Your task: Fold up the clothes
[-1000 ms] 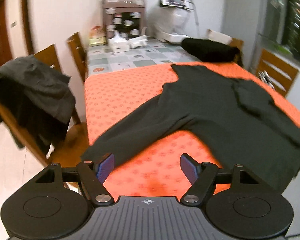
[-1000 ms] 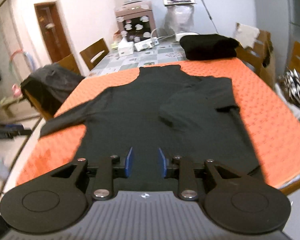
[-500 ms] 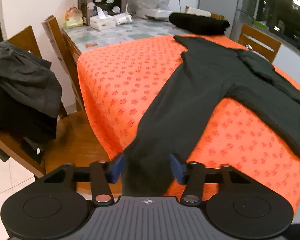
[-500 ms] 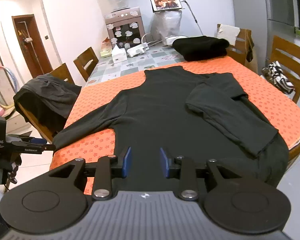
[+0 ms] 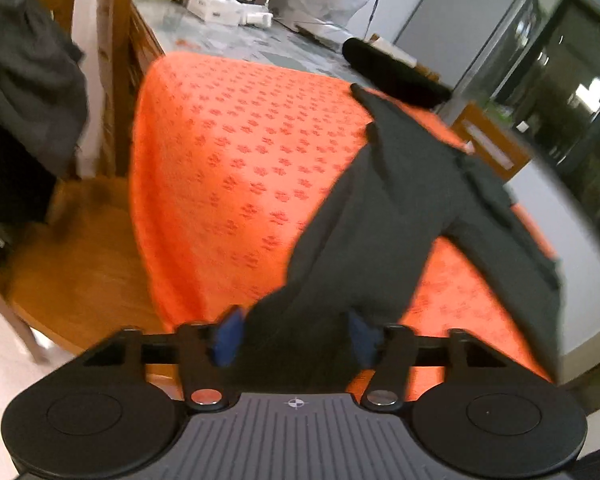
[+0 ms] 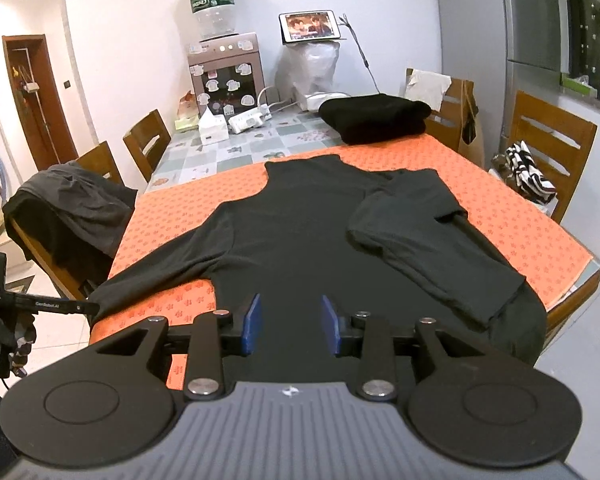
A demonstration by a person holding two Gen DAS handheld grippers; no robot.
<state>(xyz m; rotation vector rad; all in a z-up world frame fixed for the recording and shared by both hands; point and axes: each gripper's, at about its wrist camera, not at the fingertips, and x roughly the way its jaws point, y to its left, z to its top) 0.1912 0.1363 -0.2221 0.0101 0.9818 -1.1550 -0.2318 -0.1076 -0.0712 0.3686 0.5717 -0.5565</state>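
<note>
The black long-sleeve top [image 6: 300, 240] is lying spread across the orange surface [image 6: 500, 208], one sleeve folded over its body. The left hand-held gripper [image 5: 296, 336] is closing its jaws around the other sleeve's cuff [image 5: 300, 320] at the edge (blurry there, so contact's unclear), while the right hand-held gripper [image 6: 288, 324] is hovering partly open over the hem, holding nothing.

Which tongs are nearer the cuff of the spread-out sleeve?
Left. The left tongs are closing around the sleeve at its cuff end. The right tongs hover open over the shirt's hem, well to the side of that cuff.
</note>
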